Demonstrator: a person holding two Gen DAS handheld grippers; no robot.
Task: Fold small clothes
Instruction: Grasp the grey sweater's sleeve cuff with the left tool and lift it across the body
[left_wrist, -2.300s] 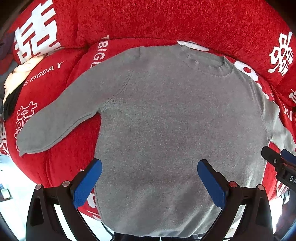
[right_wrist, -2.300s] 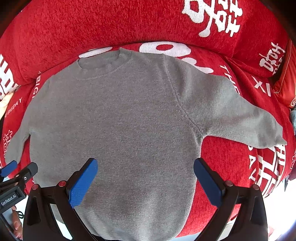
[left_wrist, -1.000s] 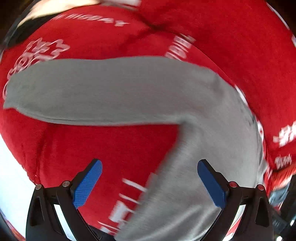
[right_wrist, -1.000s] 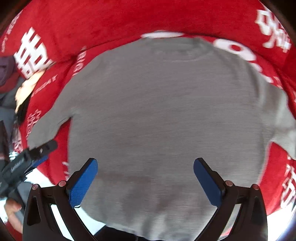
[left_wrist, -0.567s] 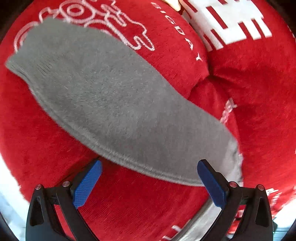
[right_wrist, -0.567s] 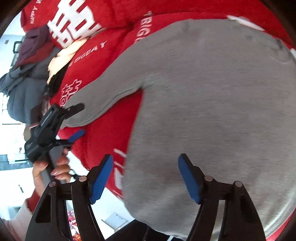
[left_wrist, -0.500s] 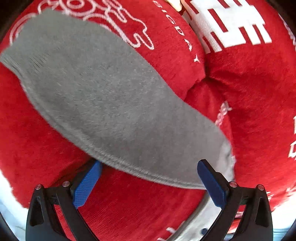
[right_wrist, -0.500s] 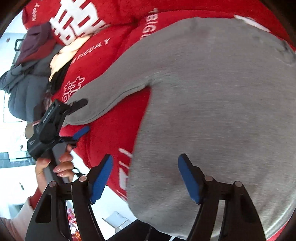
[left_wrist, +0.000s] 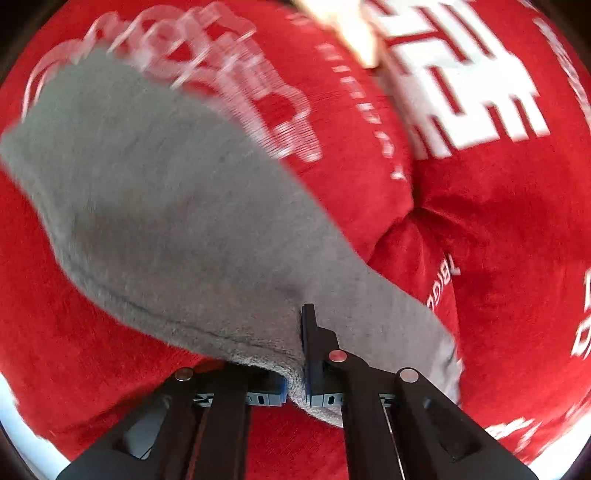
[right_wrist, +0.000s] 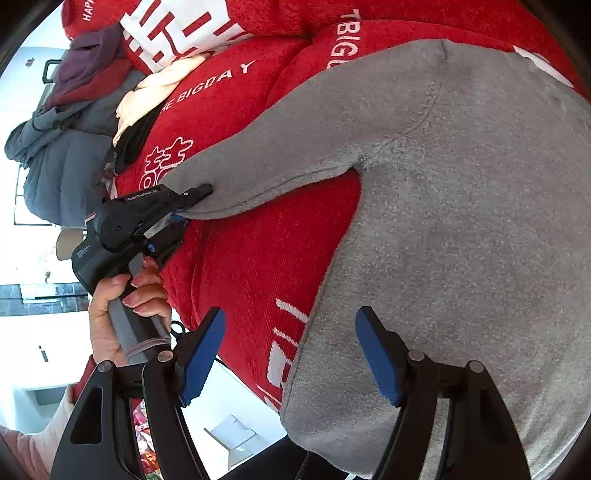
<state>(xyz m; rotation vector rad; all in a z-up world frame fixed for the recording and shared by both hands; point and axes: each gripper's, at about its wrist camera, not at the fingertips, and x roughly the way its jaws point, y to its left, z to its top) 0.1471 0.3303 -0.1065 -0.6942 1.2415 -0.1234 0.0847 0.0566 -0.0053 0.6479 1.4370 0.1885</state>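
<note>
Now my left tongs (left_wrist: 295, 373) have snapped together on the lower edge of the sleeve (left_wrist: 177, 229) of the small grey knitted sweater (right_wrist: 461, 229), where a moment ago they stood wide apart above it. That sweater lies spread flat on the red plush sofa cover with white lettering (right_wrist: 258, 258). My right tongs (right_wrist: 290, 354) hover apart over the hem corner, gripping nothing. I judge the sleeve fold can start.
</note>
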